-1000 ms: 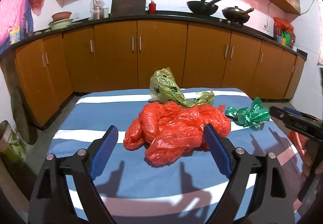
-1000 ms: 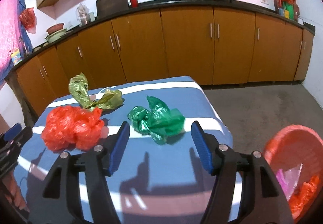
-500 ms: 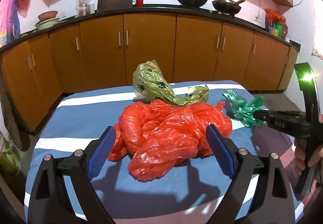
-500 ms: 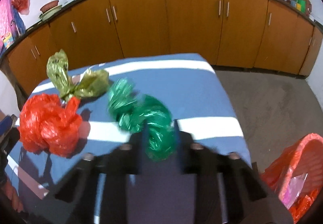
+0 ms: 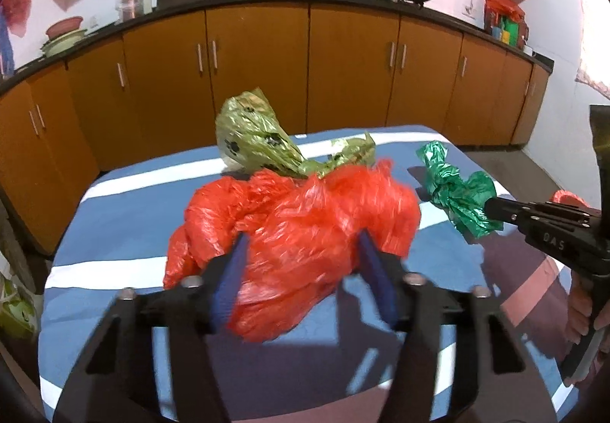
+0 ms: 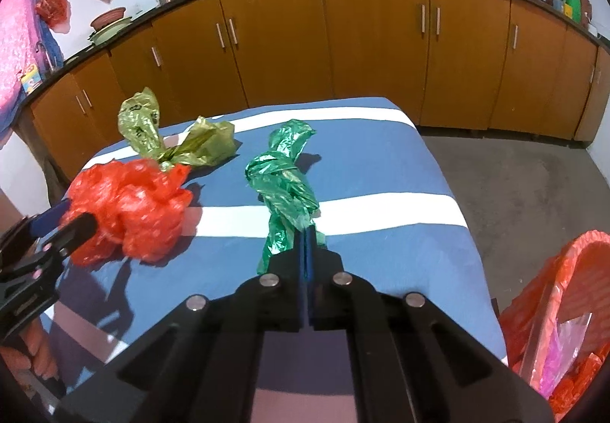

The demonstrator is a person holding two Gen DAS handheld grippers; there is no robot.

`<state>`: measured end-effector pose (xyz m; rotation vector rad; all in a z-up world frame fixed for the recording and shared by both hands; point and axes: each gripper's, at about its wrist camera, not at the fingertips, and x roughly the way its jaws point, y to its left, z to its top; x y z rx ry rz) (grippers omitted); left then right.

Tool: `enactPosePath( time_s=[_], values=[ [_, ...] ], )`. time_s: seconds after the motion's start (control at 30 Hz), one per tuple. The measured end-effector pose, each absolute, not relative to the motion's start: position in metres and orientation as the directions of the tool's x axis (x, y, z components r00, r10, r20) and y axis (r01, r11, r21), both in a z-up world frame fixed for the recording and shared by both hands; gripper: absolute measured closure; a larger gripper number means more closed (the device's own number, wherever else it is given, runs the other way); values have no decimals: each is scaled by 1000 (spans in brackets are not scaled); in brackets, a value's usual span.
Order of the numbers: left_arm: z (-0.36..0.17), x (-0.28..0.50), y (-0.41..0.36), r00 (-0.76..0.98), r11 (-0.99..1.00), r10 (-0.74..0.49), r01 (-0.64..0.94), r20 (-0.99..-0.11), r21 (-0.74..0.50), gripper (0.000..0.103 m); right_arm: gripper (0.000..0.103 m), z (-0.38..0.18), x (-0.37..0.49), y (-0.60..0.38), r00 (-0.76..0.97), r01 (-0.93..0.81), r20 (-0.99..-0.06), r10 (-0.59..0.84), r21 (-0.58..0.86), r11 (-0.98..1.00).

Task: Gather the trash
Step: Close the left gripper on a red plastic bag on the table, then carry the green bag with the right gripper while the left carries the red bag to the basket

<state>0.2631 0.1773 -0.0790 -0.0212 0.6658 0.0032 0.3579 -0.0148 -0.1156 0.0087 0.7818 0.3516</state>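
A crumpled red plastic bag (image 5: 289, 201) lies on the blue-and-white striped table (image 5: 126, 201). My left gripper (image 5: 301, 238) has its jaws closing around it, and both blue pads press into its sides. To the right lies a twisted green plastic bag (image 6: 282, 175), and my right gripper (image 6: 307, 230) is shut on its near end. An olive-green bag (image 5: 251, 133) lies behind the red one, touching it. The right wrist view shows the red bag (image 6: 129, 201) and the left gripper (image 6: 72, 219) at the left.
An orange basket (image 6: 572, 270) holding trash stands on the floor off the table's right edge. Brown cabinets (image 6: 373, 41) line the far wall under a counter with woks. A hand (image 5: 579, 312) holds the right gripper's handle.
The right gripper went from open to shut on the green bag's near end. The left gripper pushed forward around the red bag and its jaws narrowed onto it.
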Motion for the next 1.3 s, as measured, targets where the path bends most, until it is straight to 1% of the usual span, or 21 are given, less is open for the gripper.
enactPosePath(
  time_s=[0.07, 0.17, 0.23, 0.73, 1.3],
  values=[
    [-81, 265, 178, 775, 1000, -16, -2, -632, -27, 83, 100, -116, 354, -17, 654, -307, -686, 319, 145, 941],
    [-80, 262, 175, 778, 1000, -19, 7, -628, -21, 93, 100, -115, 348, -21, 656, -306, -680, 329, 159, 939],
    [-79, 257, 173, 783, 1000, -14, 9, -621, -11, 95, 100, -113, 343, -23, 659, -306, -674, 334, 166, 938],
    [-49, 225, 163, 829, 999, -15, -4, -560, -33, 97, 101, -87, 309, -41, 695, -305, -623, 359, 197, 932],
    [-24, 205, 155, 855, 998, -2, -34, -519, -60, 97, 101, -45, 267, -59, 734, -337, -547, 403, 222, 915]
  ],
)
